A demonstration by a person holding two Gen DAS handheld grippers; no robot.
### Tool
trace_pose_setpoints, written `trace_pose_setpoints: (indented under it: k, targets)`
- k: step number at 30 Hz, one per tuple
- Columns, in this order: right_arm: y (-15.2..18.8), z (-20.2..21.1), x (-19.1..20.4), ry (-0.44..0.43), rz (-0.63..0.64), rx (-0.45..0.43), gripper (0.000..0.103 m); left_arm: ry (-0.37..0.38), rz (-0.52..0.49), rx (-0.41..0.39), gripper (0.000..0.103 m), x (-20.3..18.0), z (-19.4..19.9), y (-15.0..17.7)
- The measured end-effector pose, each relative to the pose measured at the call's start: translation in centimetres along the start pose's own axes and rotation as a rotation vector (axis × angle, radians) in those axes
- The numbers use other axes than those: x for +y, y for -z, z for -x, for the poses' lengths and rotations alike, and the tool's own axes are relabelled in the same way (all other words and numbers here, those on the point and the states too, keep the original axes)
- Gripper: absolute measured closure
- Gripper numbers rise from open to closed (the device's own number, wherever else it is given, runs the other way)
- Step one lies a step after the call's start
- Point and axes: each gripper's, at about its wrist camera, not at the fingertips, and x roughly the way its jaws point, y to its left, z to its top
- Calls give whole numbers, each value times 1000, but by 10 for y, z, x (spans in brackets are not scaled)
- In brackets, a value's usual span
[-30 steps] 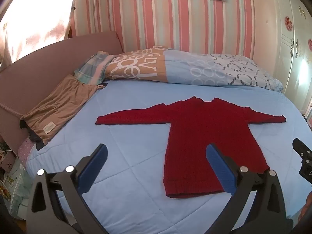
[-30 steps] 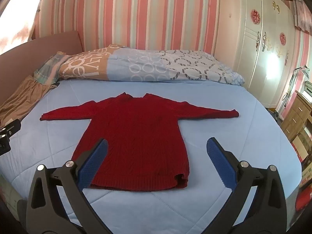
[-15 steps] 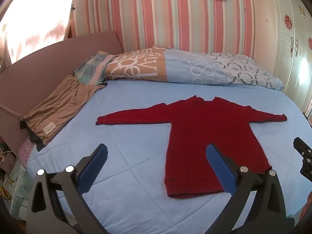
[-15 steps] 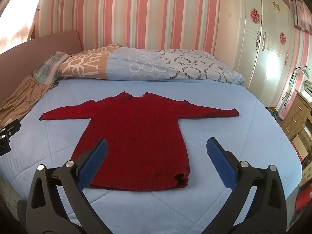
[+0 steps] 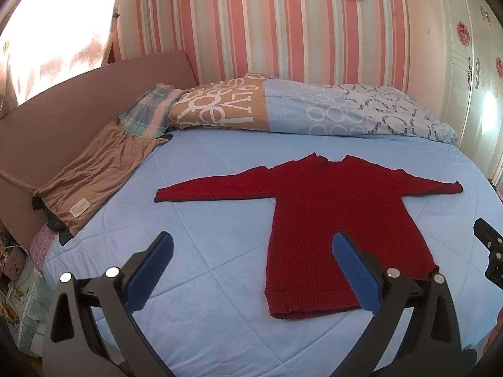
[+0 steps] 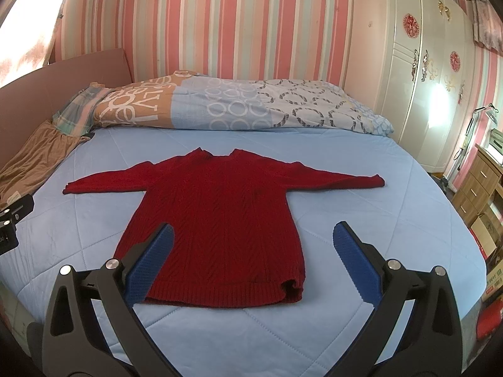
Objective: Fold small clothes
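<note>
A small red knit sweater (image 5: 339, 207) lies flat on the light blue bedspread (image 5: 204, 220), both sleeves spread out, hem toward me. It also shows in the right wrist view (image 6: 220, 213). My left gripper (image 5: 251, 270) is open and empty, held above the bed near the hem's left corner. My right gripper (image 6: 251, 267) is open and empty, held above the hem's right part. Neither touches the sweater.
A folded patterned duvet (image 5: 298, 110) lies along the far edge by the striped wall. A brown garment (image 5: 94, 172) lies at the left by the pink headboard (image 5: 63, 119). A white wardrobe (image 6: 433, 78) and wooden drawers (image 6: 484, 185) stand at the right.
Both grippers have drifted very slightly; the sweater sits a touch lower in the left view. Nothing was grasped or moved.
</note>
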Motion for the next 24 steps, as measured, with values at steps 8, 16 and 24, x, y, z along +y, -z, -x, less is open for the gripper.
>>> trace_pose_setpoints:
  k: [8, 16, 24]
  targets:
    - [1, 0, 0, 0, 3, 4, 3, 0, -2, 0, 2, 1, 0, -1]
    - [2, -1, 1, 1, 3, 5, 3, -1, -4, -3, 2, -1, 0, 0]
    - [2, -2, 3, 0, 5, 5, 3, -2, -5, -3, 2, -1, 0, -3]
